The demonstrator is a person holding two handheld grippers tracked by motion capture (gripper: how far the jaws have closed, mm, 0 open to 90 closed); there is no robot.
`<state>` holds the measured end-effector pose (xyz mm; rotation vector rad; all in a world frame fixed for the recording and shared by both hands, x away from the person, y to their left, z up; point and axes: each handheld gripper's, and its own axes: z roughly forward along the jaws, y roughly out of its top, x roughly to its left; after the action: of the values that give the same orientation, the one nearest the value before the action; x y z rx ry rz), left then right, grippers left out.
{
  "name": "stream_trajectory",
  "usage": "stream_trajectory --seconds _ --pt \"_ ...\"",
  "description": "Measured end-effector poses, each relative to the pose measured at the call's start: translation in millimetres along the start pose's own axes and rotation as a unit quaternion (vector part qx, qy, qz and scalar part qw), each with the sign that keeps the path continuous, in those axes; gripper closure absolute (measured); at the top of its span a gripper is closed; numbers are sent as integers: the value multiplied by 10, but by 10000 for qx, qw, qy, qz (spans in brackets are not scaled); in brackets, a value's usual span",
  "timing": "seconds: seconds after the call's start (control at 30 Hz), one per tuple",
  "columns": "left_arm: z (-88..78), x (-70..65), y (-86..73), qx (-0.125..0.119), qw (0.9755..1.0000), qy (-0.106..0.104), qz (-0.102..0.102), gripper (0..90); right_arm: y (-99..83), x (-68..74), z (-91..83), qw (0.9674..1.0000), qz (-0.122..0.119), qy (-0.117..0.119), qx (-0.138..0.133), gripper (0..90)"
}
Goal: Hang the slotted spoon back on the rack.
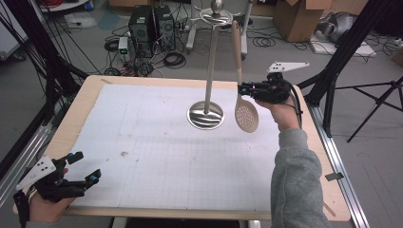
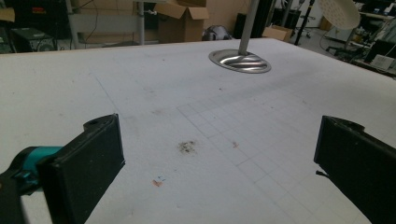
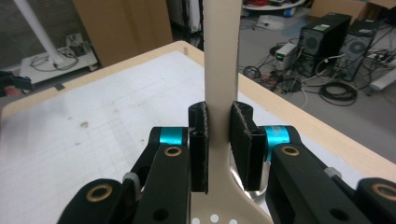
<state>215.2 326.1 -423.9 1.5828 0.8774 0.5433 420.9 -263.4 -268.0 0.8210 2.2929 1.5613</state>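
Cables, two computer towers [image 1: 152,24] and cardboard boxes [image 1: 299,16] crowd the grey floor behind your wooden table [image 1: 88,92], which is covered by a white gridded mat [image 1: 157,156]; from the high view, a metal utensil stand [image 1: 207,71] rises from its round base near the far middle of the mat; your right gripper [image 1: 243,89] is at the far right, raised above the table, its jaws closed on the handle of a beige slotted spoon [image 1: 246,114] that stands upright just to the right of the stand's pole, bowl downward and handle tip up near the stand's top ring; whether the tip hangs on the ring you cannot tell; your left gripper [image 1: 83,167] rests at the near left corner in your hand [image 1: 45,209], jaws spread wide with nothing between them.

From the left gripper view, both black jaws stand far apart over the bare mat [image 2: 196,107], a small dark smudge [image 2: 187,147] lying between them; the stand's base [image 2: 239,60] sits well ahead, and the spoon's perforated bowl [image 2: 338,10] shows at the top right.

From the right gripper view, the two padded jaws press against either side of the spoon's flat handle [image 3: 222,51], just above where it widens toward the bowl; the table edge [image 3: 299,121] and the towers [image 3: 327,39] lie beyond.
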Motion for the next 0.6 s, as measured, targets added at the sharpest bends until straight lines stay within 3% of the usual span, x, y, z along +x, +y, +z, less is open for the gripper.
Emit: stream_trajectory --seconds 0.6 --pt "-56 -17 -9 28 10000 41 23 18 20 16 230 10000 49 22 16 779"
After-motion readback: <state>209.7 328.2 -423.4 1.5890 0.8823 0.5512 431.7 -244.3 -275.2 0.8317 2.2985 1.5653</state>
